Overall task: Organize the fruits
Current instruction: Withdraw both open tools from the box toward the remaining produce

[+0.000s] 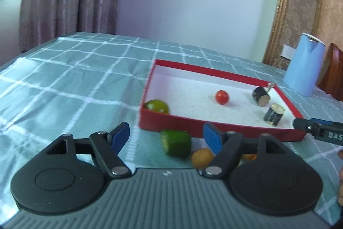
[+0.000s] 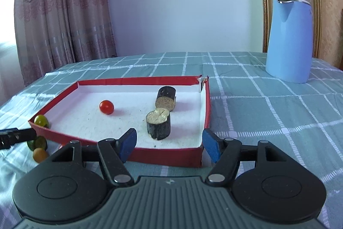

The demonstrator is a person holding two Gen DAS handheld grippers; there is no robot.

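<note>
Left wrist view. The left gripper [image 1: 166, 136] points forward and slightly down over the worktop [image 1: 64, 89], which is covered in a green checked cloth. Its jaws stand spread with nothing pinched; the blue pads [image 1: 121, 134] touch no fruit. A cut green fruit piece [image 1: 176, 143] lies on the cloth in the gap between the pads, beyond them, just near of the red box [image 1: 214, 127]. An orange-yellow fruit [image 1: 202, 158] lies beside it to the right, partly hidden by the right finger; a further orange item behind that finger is too covered to identify. A round green fruit [image 1: 156, 106] sits at the box's near left corner, blurred; inside or outside cannot be told here. Inside the box: a red tomato [image 1: 221, 97] and two dark cylindrical pieces [image 1: 261, 96]. The right gripper [image 1: 317, 128] enters at the right edge, cut off, lettered "DAS". A blue jug [image 1: 303, 65] stands far right.

Right wrist view. The right gripper [image 2: 169, 144] is held level and slightly down-tilted at the box's [image 2: 167, 155] near wall, jaws spread, empty. The tomato [image 2: 106, 107] and both dark pieces [image 2: 158, 123] rest on the white floor. The round green fruit [image 2: 41, 121] sits outside the left wall; the cut green piece [image 2: 38, 143] and orange-yellow fruit [image 2: 40, 155] lie nearer, partly masked by the left gripper's [image 2: 17, 135] tip, cut off at the left edge. The jug [image 2: 289, 40] stands far right.
</note>
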